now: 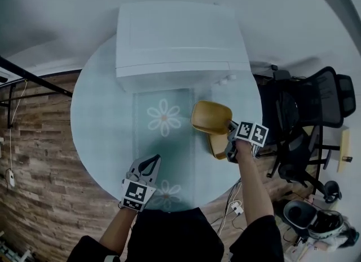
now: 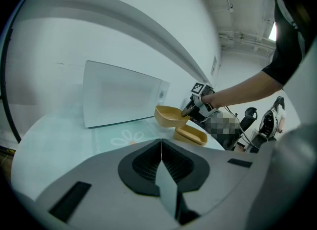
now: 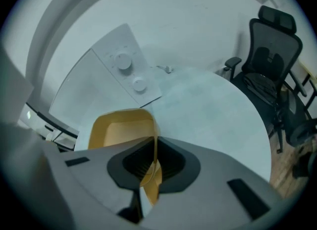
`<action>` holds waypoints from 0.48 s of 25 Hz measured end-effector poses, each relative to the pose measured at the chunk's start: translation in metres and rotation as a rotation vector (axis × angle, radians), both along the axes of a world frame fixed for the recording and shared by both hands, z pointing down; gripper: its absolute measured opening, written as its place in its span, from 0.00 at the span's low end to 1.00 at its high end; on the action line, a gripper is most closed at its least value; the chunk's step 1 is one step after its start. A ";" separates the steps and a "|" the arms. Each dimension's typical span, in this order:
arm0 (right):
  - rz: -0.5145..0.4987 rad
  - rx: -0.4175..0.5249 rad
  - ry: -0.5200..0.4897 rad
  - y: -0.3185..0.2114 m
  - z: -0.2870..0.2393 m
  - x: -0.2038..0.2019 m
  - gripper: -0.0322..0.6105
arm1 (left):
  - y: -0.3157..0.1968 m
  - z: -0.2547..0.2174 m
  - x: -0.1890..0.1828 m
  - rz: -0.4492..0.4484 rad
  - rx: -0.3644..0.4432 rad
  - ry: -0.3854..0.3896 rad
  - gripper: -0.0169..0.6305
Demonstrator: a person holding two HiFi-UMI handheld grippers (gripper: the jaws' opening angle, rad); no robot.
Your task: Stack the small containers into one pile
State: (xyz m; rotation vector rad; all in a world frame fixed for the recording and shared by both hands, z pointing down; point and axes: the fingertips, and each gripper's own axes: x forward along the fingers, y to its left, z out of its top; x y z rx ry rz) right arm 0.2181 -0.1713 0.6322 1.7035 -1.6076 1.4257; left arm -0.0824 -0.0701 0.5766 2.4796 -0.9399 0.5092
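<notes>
Tabletop [image 1: 101, 125] w/ white box [image 1: 180, 35], chair [image 1: 316, 103] right of box; R tool [image 3: 154, 147] pinching yellow container [image 1: 211, 117], L tool [image 2: 161, 145] pressed together; 2nd container [image 2: 190, 135] shown in left gripper view, not right gripper view.

Here's the round table [image 1: 107, 125], a pale glassy top. At its far edge stands a big white box appliance [image 1: 180, 41], pushed right out to the rim, with two round knobs [image 3: 123, 62] on the side that faces the table's right edge. From the foot of that box a teal runner [image 1: 149, 154] comes straight down the middle to the near edge. It has one white daisy [image 1: 163, 117] printed near the box and another daisy [image 1: 169, 190] right at the near edge. Over by the right edge, just off the runner, a shallow yellow container [image 1: 217, 147] sits open side up on the bare top.
</notes>
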 end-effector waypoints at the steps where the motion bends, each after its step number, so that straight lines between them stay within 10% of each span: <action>1: 0.040 0.007 -0.003 0.009 -0.002 0.006 0.10 | 0.000 0.000 0.002 0.012 0.001 0.002 0.05; 12: 0.494 0.035 -0.089 0.101 0.002 0.051 0.10 | 0.010 0.004 0.024 0.124 -0.001 0.007 0.05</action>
